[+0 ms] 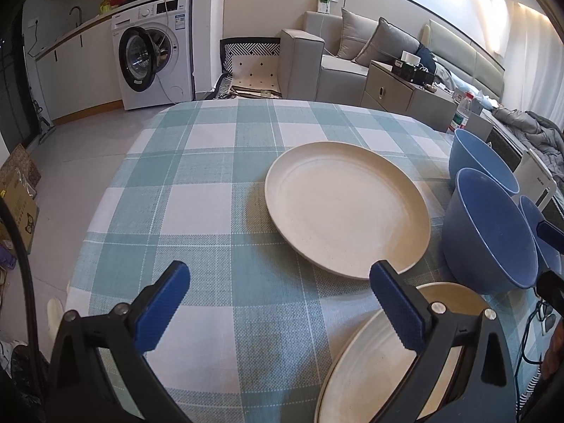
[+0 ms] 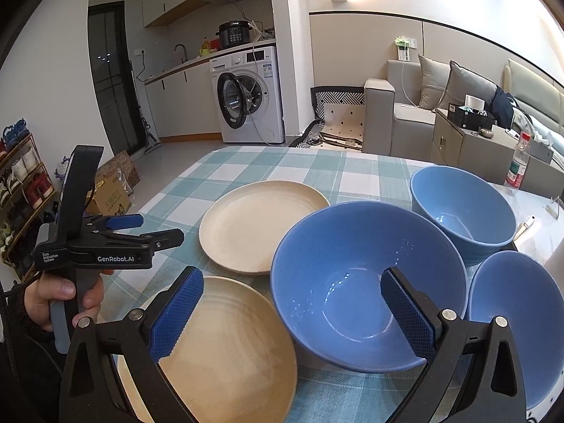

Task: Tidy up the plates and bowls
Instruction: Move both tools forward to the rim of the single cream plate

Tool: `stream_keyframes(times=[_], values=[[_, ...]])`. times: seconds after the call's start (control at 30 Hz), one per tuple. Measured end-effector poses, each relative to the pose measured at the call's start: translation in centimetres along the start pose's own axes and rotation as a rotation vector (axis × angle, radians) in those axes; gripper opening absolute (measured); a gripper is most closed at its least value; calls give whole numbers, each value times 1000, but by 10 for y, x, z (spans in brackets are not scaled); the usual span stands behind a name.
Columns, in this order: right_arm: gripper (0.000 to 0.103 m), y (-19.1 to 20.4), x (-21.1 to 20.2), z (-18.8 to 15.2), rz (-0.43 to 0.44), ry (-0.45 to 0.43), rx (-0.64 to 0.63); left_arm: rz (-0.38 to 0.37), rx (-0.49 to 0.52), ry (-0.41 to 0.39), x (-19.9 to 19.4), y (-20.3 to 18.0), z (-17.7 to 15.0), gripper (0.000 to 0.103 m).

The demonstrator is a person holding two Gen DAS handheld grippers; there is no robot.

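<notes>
From the left wrist we see our left gripper (image 1: 278, 306) spread apart, empty, above the checked tablecloth (image 1: 197, 211); the far plate (image 1: 347, 211) lies beyond it, the near plate (image 1: 370, 363) under its right finger.

From the right wrist, our right gripper (image 2: 292, 312) gapes wide over the middle bowl (image 2: 366, 282); two more bowls (image 2: 461, 208) (image 2: 518, 320) sit right of that bowl, both plates left.
</notes>
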State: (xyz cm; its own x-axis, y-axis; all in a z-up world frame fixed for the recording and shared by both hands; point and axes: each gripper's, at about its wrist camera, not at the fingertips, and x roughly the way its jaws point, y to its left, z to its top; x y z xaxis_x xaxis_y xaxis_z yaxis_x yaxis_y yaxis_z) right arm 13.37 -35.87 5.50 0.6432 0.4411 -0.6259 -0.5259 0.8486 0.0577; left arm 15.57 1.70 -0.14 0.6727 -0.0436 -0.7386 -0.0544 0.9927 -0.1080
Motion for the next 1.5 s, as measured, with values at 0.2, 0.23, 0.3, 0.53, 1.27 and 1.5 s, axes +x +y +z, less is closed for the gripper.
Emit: stream_keyframes(times=[0.2,0.23,0.3,0.53,1.27,1.5], values=[[102,-5,6,3,2,11,4,16,15,11,10,-4,4,102],[102,-5,7,4,3,12,5,18,17,14,12,-5,5,101],[102,-5,8,5,3,16,2,22,22,21,16,-6,6,99],[102,-5,17,10,3,31,-7,37,31,66,31,-8,11,84],[102,-9,25,19,-15,45,0,68,13,135,60,-4,16,54],[102,-10,27,20,-15,47,-3,91,-17,129,53,11,10,54]])
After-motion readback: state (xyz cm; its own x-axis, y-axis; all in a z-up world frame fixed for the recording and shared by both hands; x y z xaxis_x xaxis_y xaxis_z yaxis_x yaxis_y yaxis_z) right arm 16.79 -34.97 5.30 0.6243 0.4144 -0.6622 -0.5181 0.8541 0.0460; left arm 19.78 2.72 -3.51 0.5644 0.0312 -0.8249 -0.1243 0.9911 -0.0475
